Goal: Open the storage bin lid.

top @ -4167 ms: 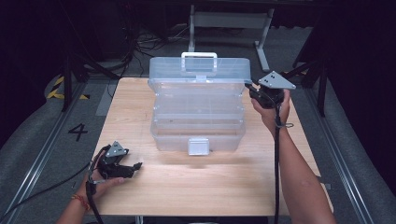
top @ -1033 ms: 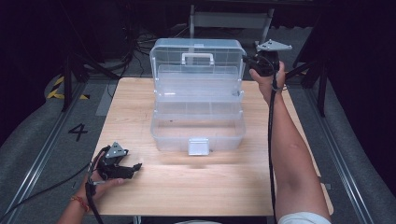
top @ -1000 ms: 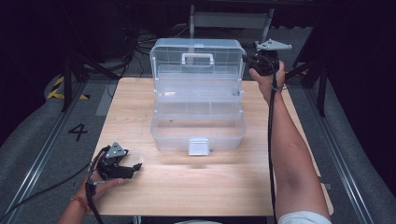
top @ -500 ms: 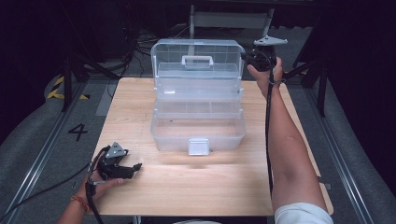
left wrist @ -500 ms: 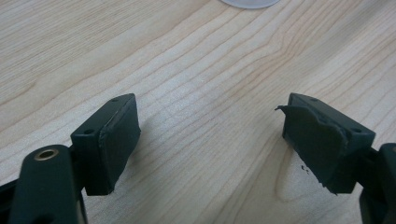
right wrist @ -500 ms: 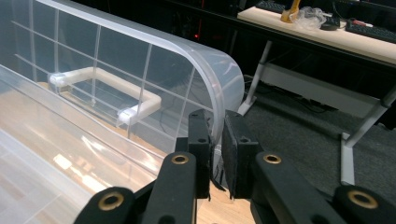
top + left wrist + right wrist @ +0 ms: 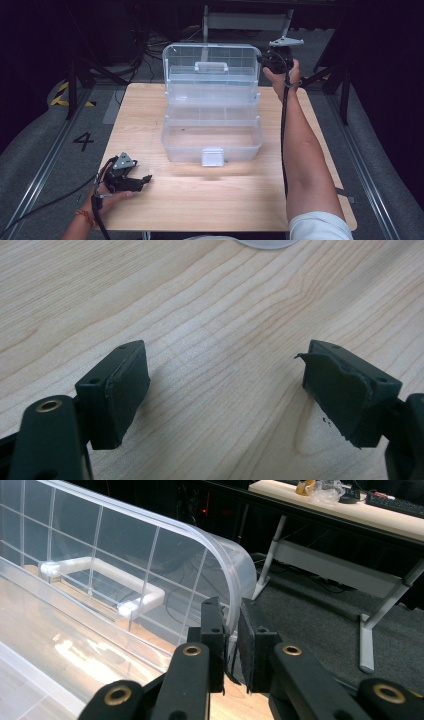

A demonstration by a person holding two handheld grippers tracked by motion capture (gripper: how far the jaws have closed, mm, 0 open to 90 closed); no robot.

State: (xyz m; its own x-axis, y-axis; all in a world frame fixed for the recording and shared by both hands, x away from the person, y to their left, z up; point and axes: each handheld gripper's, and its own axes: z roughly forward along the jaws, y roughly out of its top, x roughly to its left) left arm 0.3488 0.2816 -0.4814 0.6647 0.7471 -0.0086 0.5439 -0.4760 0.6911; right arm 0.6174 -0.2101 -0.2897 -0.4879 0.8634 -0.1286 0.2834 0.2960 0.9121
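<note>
A clear plastic toolbox (image 7: 212,137) stands at the middle back of the wooden table (image 7: 150,115). Its lid (image 7: 212,70), with a white handle (image 7: 211,66), is raised upright at the back. My right gripper (image 7: 261,59) is at the lid's right edge. In the right gripper view the jaws of my right gripper (image 7: 231,615) are shut on the lid's (image 7: 125,555) curved rim. My left gripper (image 7: 146,179) rests near the table's front left corner, far from the box. In the left gripper view my left gripper (image 7: 225,385) is open over bare wood.
The box's white latch (image 7: 213,156) hangs at its front wall. The inner tray (image 7: 212,114) sits raised behind the open base. A table frame (image 7: 247,20) stands behind. The floor at the left has a painted 4 (image 7: 83,140).
The lid has swung up and back from lying on the box to standing upright, and my right gripper went back and up with it. The left gripper has stayed put.
</note>
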